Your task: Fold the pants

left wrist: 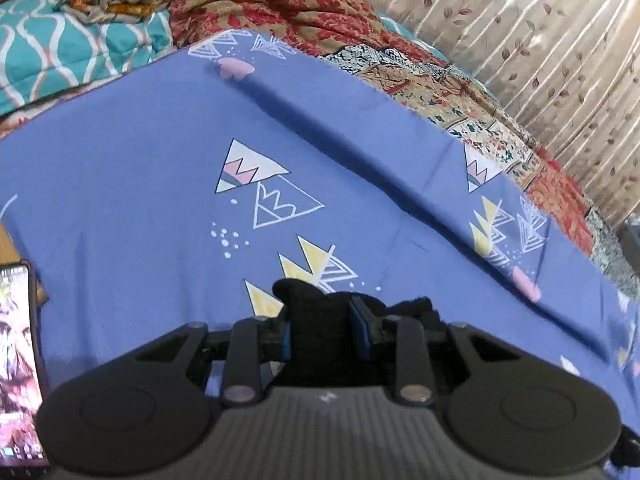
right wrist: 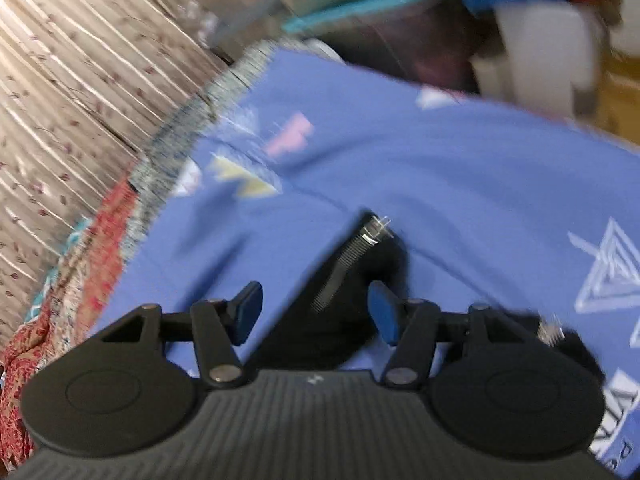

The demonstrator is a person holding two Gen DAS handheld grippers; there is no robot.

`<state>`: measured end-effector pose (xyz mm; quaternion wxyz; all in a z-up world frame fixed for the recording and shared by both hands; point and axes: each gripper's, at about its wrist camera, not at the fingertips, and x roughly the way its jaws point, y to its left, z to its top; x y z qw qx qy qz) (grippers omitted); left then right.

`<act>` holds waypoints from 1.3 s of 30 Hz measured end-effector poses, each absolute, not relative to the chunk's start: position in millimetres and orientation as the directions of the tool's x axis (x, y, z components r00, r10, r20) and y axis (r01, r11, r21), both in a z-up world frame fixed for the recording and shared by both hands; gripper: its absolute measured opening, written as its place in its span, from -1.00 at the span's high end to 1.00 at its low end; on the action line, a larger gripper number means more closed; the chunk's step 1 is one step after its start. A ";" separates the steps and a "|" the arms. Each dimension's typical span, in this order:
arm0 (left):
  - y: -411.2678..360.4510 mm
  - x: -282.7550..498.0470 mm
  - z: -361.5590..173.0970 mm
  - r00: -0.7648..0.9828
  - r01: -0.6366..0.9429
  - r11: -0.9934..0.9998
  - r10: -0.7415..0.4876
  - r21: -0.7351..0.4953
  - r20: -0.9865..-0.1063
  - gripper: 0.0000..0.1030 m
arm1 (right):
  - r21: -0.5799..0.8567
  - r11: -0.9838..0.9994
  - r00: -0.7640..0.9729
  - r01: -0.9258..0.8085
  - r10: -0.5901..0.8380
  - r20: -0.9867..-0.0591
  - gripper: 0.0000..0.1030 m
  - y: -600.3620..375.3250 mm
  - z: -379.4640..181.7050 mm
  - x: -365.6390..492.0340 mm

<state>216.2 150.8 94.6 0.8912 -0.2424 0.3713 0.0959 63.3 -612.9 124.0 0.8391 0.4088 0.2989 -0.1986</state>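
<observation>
Bed (left wrist: 80, 52) covered by blue patterned sheet (left wrist: 160, 184), serving as folding surface. Black pants (left wrist: 316, 320) bunched at near edge, pinched between narrow pads of left gripper (left wrist: 320, 332), likely to carry a fold across. Right gripper (right wrist: 316, 312) jaws apart, pads clear of black cloth (right wrist: 332, 304) lying between them. Both grippers pitched downward toward sheet; right view motion-blurred.
</observation>
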 end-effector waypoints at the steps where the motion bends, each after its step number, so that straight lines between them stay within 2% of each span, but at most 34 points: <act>1: 151.2 216.3 96.2 0.711 -0.345 0.865 -0.013 -0.365 -0.703 0.48 | 0.579 0.573 0.741 0.580 -0.076 -0.667 -0.19 -609.7 116.1 62.6; 10: 148.4 216.4 115.2 0.745 -0.304 0.872 -0.033 -0.384 -0.666 0.48 | 0.617 0.426 0.686 0.662 -0.012 -0.728 -0.19 -606.4 75.4 93.0; 11: 147.7 216.5 117.0 0.748 -0.301 0.873 -0.034 -0.384 -0.662 0.48 | 0.624 0.413 0.681 0.664 0.012 -0.732 -0.06 -605.9 67.5 95.6; 12: 147.2 216.8 118.8 0.751 -0.297 0.874 -0.035 -0.385 -0.659 0.48 | 0.630 0.406 0.677 0.662 0.039 -0.735 0.21 -606.3 61.2 99.4; 13: 147.4 217.9 121.0 0.754 -0.294 0.874 -0.036 -0.386 -0.656 0.48 | 0.634 0.414 0.676 0.653 0.059 -0.734 0.88 -607.4 60.5 105.9; 15: 151.2 220.4 127.2 0.762 -0.299 0.868 -0.032 -0.396 -0.647 0.49 | 0.650 0.433 0.722 0.624 -0.001 -0.692 0.89 -612.1 82.2 113.2; 18: 162.8 221.2 133.2 0.778 -0.320 0.838 -0.034 -0.442 -0.628 0.49 | 0.708 0.470 0.827 0.527 -0.094 -0.554 0.92 -622.4 137.9 123.5; 21: 169.4 226.2 128.2 0.772 -0.347 0.822 -0.023 -0.451 -0.635 0.49 | 0.726 0.499 0.862 0.474 -0.096 -0.497 0.87 -627.7 168.9 160.0; 22: 169.2 228.4 124.2 0.765 -0.360 0.820 -0.015 -0.446 -0.644 0.49 | 0.732 0.513 0.869 0.449 -0.060 -0.492 0.74 -626.7 171.4 178.6; 23: 168.3 230.1 120.4 0.758 -0.371 0.818 -0.007 -0.440 -0.653 0.49 | 0.734 0.531 0.869 0.424 -0.009 -0.495 0.26 -625.5 170.4 196.6; 24: 167.1 231.2 115.7 0.749 -0.382 0.815 -0.002 -0.435 -0.663 0.49 | 0.717 0.558 0.856 0.418 0.023 -0.517 -0.02 -623.0 168.6 212.5; 25: 165.9 231.3 111.1 0.741 -0.391 0.811 -0.003 -0.436 -0.671 0.49 | 0.666 0.597 0.835 0.447 -0.012 -0.550 -0.26 -618.4 167.1 222.0; 27: 164.3 231.6 102.8 0.734 -0.388 0.806 -0.023 -0.447 -0.679 0.49 | 0.600 0.649 0.825 0.469 -0.079 -0.560 -0.25 -613.0 160.5 219.1; 30: 162.7 232.5 96.4 0.727 -0.390 0.818 -0.008 -0.423 -0.687 0.49 | 0.621 0.627 0.826 0.470 -0.066 -0.559 -0.23 -620.5 128.7 192.7; 34: 164.9 234.8 93.7 0.724 -0.394 0.812 -0.015 -0.431 -0.690 0.49 | 0.627 0.546 0.775 0.555 -0.066 -0.629 -0.23 -637.3 80.4 168.0; 39: 161.4 236.8 95.2 0.719 -0.395 0.822 -0.003 -0.411 -0.695 0.49 | 0.654 0.478 0.757 0.586 -0.037 -0.652 -0.20 -628.5 53.7 185.8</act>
